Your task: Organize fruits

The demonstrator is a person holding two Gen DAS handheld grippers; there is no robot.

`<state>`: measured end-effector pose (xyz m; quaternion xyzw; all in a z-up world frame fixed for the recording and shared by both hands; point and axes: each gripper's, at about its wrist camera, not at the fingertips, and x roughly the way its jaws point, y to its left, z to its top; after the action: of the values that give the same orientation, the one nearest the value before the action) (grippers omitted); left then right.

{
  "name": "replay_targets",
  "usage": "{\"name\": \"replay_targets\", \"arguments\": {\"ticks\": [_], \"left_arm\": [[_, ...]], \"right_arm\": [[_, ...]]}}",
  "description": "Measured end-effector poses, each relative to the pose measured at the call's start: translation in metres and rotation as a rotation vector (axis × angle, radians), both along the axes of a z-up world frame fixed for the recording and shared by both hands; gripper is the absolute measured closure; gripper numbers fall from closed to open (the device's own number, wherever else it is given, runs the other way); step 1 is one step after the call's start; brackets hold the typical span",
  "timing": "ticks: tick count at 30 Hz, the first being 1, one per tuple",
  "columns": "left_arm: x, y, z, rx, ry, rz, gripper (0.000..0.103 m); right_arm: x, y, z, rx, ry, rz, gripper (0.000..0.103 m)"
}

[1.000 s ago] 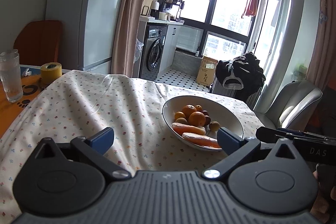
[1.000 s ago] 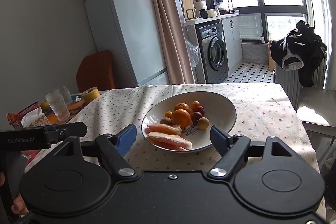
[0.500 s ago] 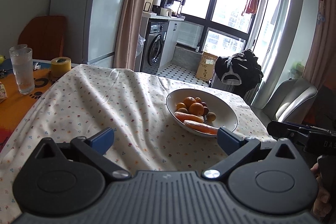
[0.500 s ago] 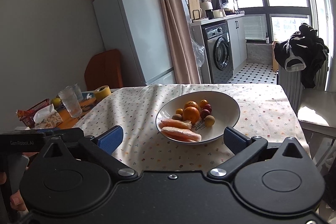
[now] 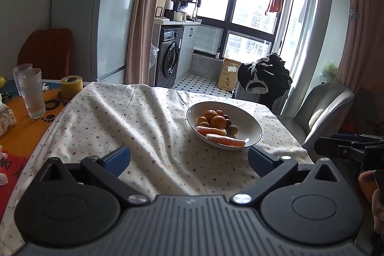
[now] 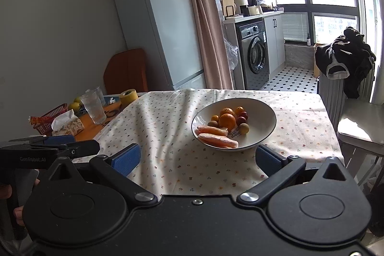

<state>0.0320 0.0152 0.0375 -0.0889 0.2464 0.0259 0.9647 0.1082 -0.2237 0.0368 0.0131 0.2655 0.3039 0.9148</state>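
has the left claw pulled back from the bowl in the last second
Yes. In the left wrist view the bowl has shrunk and slid up, away from the open left claw, so the claw has backed off and holds nothing.

Each camera rides behind its own tool, low over the counter's near edge, facing the windowed kitchen; both share the fruit bowl (image 5: 254, 123) (image 6: 268, 112) — left view from its left, right view straighter on.

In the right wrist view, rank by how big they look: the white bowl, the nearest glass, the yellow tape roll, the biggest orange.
1. white bowl
2. nearest glass
3. yellow tape roll and biggest orange: too alike to rank.
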Motion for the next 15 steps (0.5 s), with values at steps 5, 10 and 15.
{"name": "replay_targets", "arguments": {"ticks": [5, 10, 15], "left_arm": [[-0.005, -0.001, 0.008, 0.009, -0.017, 0.016, 0.0], [-0.005, -0.001, 0.012, 0.012, -0.018, 0.025, 0.0], [-0.006, -0.001, 0.013, 0.018, -0.017, 0.02, 0.0]], "right_arm": [[-0.004, -0.002, 0.007, -0.009, 0.0, 0.009, 0.0], [-0.004, -0.003, 0.01, -0.003, -0.004, 0.017, 0.0], [-0.005, -0.007, 0.01, 0.002, 0.001, 0.012, 0.0]]}}
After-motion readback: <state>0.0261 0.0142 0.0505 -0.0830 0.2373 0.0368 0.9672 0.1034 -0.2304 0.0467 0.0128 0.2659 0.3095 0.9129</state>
